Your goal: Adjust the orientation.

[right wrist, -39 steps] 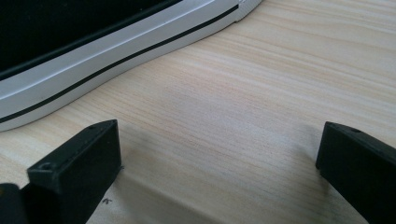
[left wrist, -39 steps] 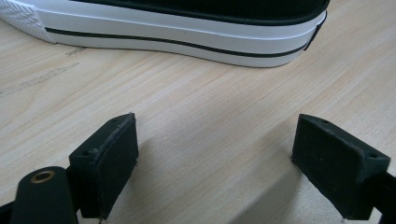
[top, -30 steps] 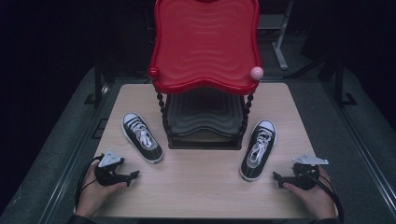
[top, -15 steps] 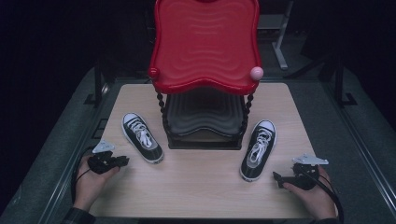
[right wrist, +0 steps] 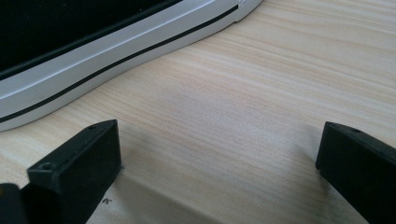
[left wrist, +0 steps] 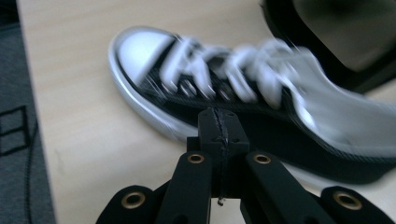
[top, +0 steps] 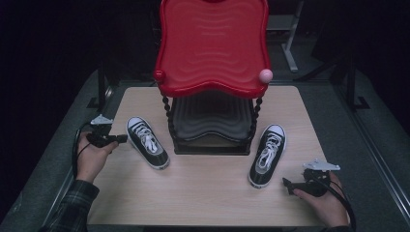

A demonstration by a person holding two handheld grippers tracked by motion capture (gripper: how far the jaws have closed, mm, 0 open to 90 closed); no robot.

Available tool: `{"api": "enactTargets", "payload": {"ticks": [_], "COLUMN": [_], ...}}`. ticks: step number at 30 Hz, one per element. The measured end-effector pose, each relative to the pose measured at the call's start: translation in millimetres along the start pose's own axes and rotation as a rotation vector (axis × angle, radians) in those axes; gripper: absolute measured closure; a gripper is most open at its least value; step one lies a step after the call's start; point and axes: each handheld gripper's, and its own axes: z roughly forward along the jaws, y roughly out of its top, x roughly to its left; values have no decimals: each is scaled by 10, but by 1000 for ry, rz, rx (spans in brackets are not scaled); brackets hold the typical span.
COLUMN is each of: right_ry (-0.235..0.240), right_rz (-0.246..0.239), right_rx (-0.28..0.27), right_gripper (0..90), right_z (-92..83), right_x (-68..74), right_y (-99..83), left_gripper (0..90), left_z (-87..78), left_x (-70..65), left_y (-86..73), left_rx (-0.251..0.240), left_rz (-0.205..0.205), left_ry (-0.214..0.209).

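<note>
A: Left gripper: jaws pressed together on nothing, just closed, tip right beside the left shoe's side, not gripping it. Right gripper: jaws spread, resting low on the table, right shoe's sole just ahead.

B: Progress?

A: Looks like the very start. 2 shoes lie on the table either side of the rack; its red top shelf and dark lower tray hold no shoe. Neither shoe is lifted; both presumably remain to be picked up and shelved.
</note>
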Motion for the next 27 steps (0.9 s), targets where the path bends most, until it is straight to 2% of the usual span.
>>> {"api": "enactTargets", "payload": {"ticks": [5,6,7,11,12,15,16,17,18,19,20,21,23,25,27], "right_ry": [1,1,1,2,3,4,4,4,4,4,4,4,4,4,4], "right_rz": [-1,-2,-3,-3,-3,-5,-4,-4,-4,-4,-4,-4,-4,-4,-4], "right_rx": [0,0,0,-1,-1,-1,-1,-2,-2,-2,-2,-2,-2,-2,-2], "right_gripper": [0,0,0,0,0,0,0,0,0,0,0,0,0,0,0], "right_z": [2,2,3,4,4,6,7,8,9,9,9,9,9,9,9], "right_x": [-5,-7,-7,-9,-10,-12,-12,-13,-13,-13,-13,-13,-13,-13,-13], "right_y": [2,3,3,4,4,6,7,8,8,8,8,9,8,8,8], "left_gripper": [900,900,900,900,900,900,900,900,900,900,900,900,900,900,900], "left_z": [155,155,245,410,410,572,572,656,707,754,754,824,869,912,962], "left_x": [184,184,254,395,395,506,506,552,571,584,584,622,642,662,671], "left_y": [226,226,305,447,447,561,561,587,591,595,595,598,616,619,595], "left_rx": [0,0,2,5,5,8,8,2,20,42,42,43,38,28,60], "left_rz": [-9,-9,-13,-24,-24,-46,-46,-60,-69,-59,-59,-85,-91,-109,-112], "left_ry": [33,33,36,60,60,82,82,90,93,119,119,123,145,141,156]}}
